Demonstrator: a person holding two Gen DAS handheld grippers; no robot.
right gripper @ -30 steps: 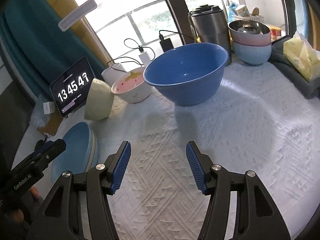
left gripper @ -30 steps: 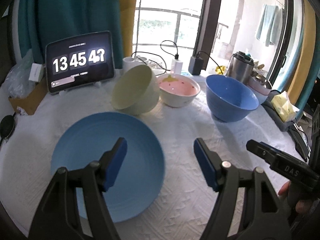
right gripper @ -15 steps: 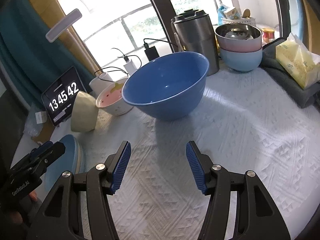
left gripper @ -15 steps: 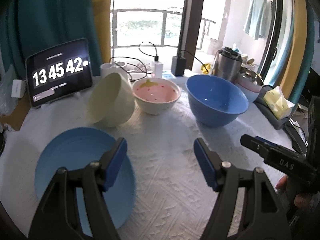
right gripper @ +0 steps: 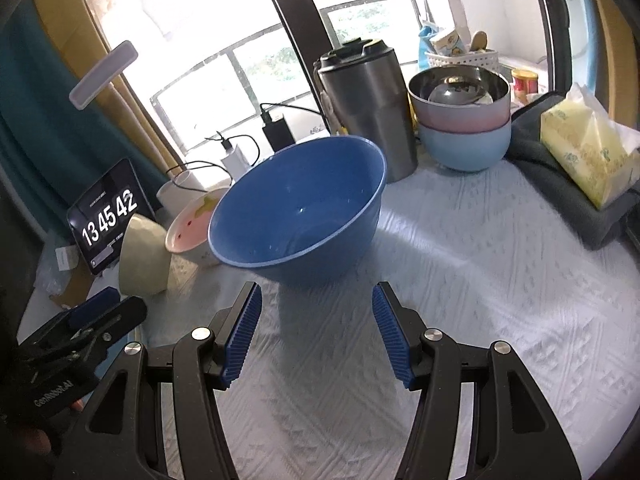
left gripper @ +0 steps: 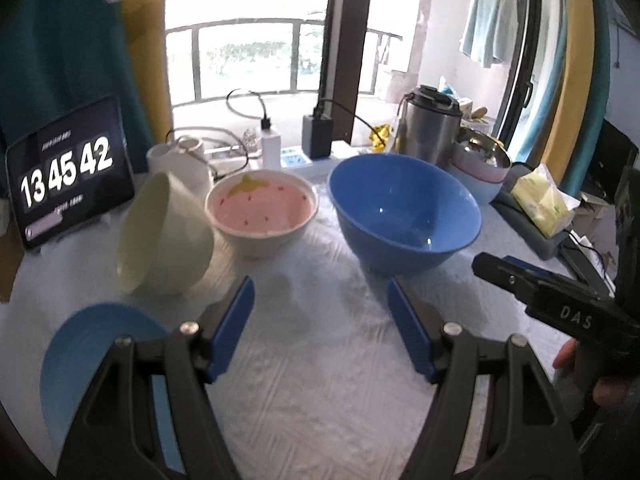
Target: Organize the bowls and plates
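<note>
While both grippers hang empty with jaws apart, the right gripper (right gripper: 316,334) faces the big blue bowl (right gripper: 298,216) just beyond it; the left gripper (left gripper: 320,322) has the blue plate (left gripper: 76,356) near-left; next, I judge, grasp that bowl's rim

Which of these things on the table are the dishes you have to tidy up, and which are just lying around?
To tidy:
blue bowl
strawberry bowl
cream bowl, tipped on its side
blue plate

Just lying around:
clock tablet
steel tumbler
tissue pack
chargers
stacked pink and pale-blue bowls, already nested
</note>
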